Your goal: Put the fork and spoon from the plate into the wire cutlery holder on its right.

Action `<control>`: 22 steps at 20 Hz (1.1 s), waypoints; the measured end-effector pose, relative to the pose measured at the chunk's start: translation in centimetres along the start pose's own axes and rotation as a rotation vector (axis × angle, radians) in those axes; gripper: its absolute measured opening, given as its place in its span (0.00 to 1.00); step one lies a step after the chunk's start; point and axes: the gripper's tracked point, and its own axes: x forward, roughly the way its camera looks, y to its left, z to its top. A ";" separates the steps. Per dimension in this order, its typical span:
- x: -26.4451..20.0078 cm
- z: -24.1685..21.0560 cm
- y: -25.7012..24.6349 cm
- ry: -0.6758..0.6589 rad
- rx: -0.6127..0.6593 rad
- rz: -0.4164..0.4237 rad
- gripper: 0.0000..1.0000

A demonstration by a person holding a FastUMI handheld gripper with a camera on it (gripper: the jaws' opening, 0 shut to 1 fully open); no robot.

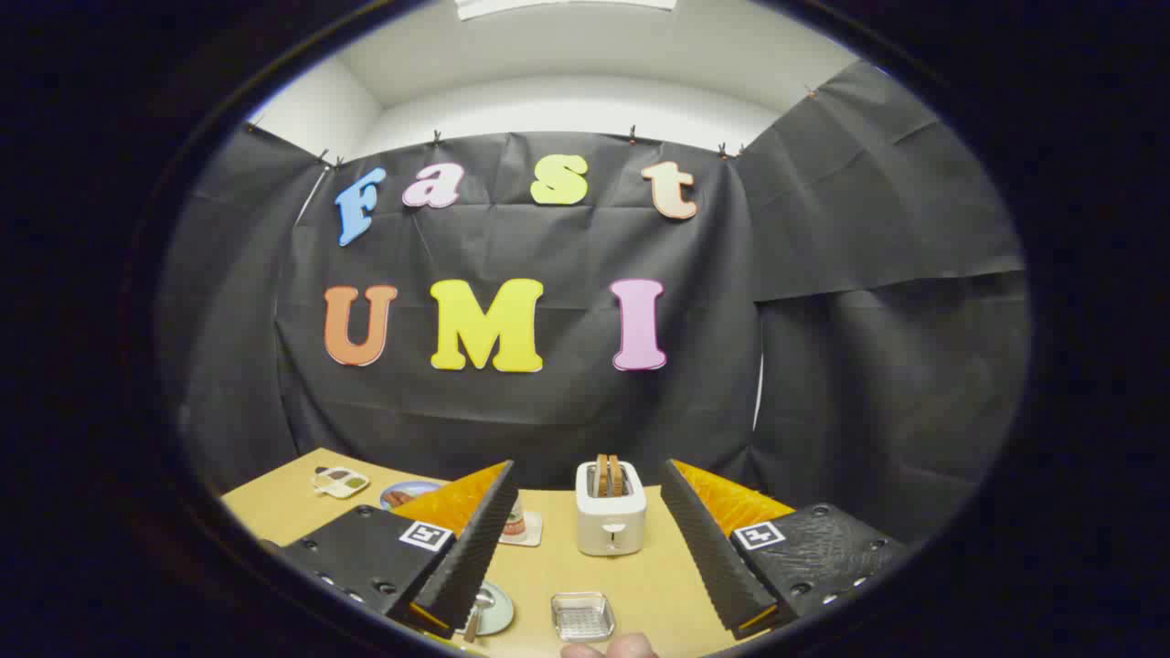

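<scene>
My gripper (585,557) is open, its two fingers spread wide above the tan table (658,585) with nothing between them. A pale round plate (496,610) lies low between the fingers, partly hidden behind the left finger (475,557). A spoon (477,610) rests on the plate, bowl up and handle toward me. The fork cannot be made out. To the plate's right sits the small square wire cutlery holder (582,616), seen from above with nothing visible in it.
A white toaster (611,519) with two slices of toast stands beyond the holder. A small jar on a coaster (521,525) sits behind the left finger. Further left lie a blue plate (402,494) and a small tray (340,481). A fingertip (611,647) shows at the near edge.
</scene>
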 end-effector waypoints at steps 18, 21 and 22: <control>0.1 -1.2 2.8 0.030 -0.019 0.073 0.95; 0.0 -1.3 3.7 0.040 -0.017 0.094 0.95; -0.1 -1.4 4.1 0.042 -0.017 0.103 0.95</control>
